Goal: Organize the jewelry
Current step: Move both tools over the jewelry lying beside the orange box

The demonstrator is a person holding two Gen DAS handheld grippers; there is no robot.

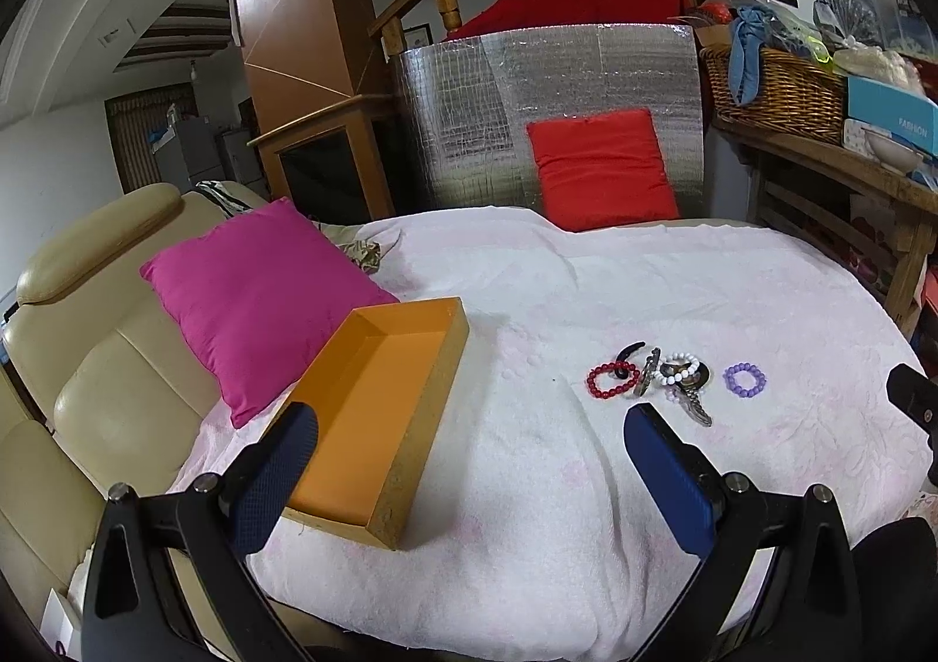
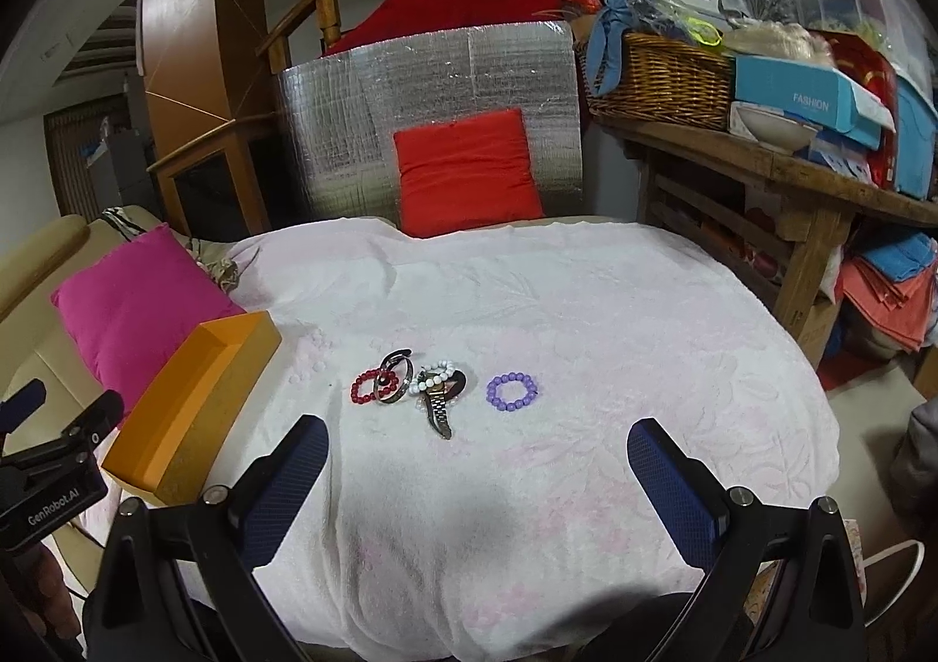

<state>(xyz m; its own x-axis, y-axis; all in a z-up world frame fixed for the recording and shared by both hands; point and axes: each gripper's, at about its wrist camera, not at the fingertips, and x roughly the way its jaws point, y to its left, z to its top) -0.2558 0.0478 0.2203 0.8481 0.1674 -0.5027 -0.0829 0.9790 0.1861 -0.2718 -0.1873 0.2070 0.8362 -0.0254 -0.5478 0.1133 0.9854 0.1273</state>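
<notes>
An empty orange box [image 1: 381, 416] [image 2: 193, 404] lies on the white blanket at the left. To its right lies a cluster of jewelry: a red bead bracelet [image 1: 611, 380] [image 2: 364, 386], a dark ring-shaped piece [image 2: 391, 377], a white bead bracelet [image 1: 680, 369] [image 2: 432, 377] on a metal watch [image 1: 696, 404] [image 2: 439, 413], and a purple bead bracelet [image 1: 744, 380] [image 2: 511, 391] apart on the right. My left gripper [image 1: 469, 457] is open and empty, near the box's front end. My right gripper [image 2: 478, 462] is open and empty, just in front of the jewelry.
A pink pillow [image 1: 258, 292] leans on a beige sofa [image 1: 88, 369] behind the box. A red cushion [image 2: 463, 175] rests against a silver foil board at the back. A wooden table [image 2: 791, 175] with a wicker basket and boxes stands at the right.
</notes>
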